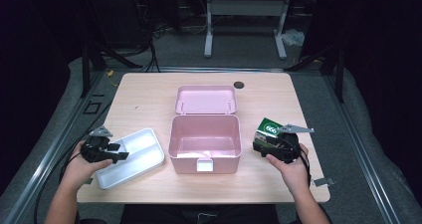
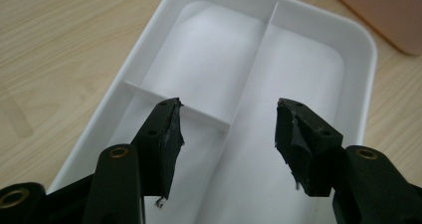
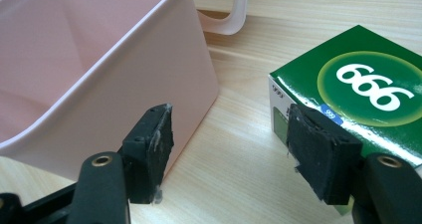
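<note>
Looking along our right gripper [image 3: 229,149], we see the green box [image 3: 358,89] just beside its one jaw, outside the wide gap, near the table's right edge. Our left gripper [image 2: 226,134] hangs open and empty over the white divided tray [image 2: 348,40].

Only readable text is on the green box [image 3: 348,92]: big white "666" in a lighter green oval w/ a pale ring, on its top face in the right gripper view. Same "666" shows on that box in the high view, small, white on green, at the table's right side. A small blue tag w/ tiny white print sits at the box's top edge, prob. "666" again but too small to be sure; side panel print is too blurred to read.
</note>
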Available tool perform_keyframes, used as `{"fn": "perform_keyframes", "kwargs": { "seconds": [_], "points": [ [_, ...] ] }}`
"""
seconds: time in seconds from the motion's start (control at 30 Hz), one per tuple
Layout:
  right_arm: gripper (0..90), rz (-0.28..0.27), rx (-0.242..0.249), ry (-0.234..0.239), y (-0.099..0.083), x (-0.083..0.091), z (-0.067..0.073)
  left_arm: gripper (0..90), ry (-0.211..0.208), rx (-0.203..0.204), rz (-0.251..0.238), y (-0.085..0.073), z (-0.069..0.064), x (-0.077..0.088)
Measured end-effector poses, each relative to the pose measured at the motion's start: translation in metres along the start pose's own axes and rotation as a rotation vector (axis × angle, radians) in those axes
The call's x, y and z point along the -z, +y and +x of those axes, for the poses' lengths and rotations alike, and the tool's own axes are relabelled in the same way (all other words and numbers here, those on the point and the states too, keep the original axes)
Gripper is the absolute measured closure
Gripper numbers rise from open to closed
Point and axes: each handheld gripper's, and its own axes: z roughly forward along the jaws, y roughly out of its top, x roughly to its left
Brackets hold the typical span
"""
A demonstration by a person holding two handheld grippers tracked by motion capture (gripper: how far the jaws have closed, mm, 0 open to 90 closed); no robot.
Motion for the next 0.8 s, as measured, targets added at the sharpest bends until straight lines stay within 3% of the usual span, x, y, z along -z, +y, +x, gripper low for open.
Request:
{"fn": "perform_keyframes", "kwargs": {
  "seconds": [0.1,0.23,0.33,0.5,0.67,0.8],
  "points": [
    [34.4,0.010,0.015,0.001,0.004,0.000,0.001,44.1,0.002,0.002,-0.003,-0.005,-0.001,0.002],
    [33.4,0.026,0.070,-0.025,0.014,0.003,-0.001,44.1,0.012,0.005,-0.006,-0.007,0.000,0.005],
    [32.3,0.040,0.093,-0.029,0.021,0.007,-0.004,43.9,-0.010,0.023,-0.020,-0.008,0.000,0.005],
    [30.8,0.071,0.172,-0.044,0.035,0.010,-0.007,43.9,-0.014,0.017,-0.028,-0.007,0.001,0.004],
    [27.3,0.162,0.281,-0.061,0.052,0.001,-0.011,44.0,-0.007,0.011,-0.019,-0.009,0.000,0.007],
    [15.9,0.273,0.381,-0.089,0.065,-0.011,-0.016,44.0,0.001,0.014,-0.024,-0.011,0.001,0.010]
  ]
}}
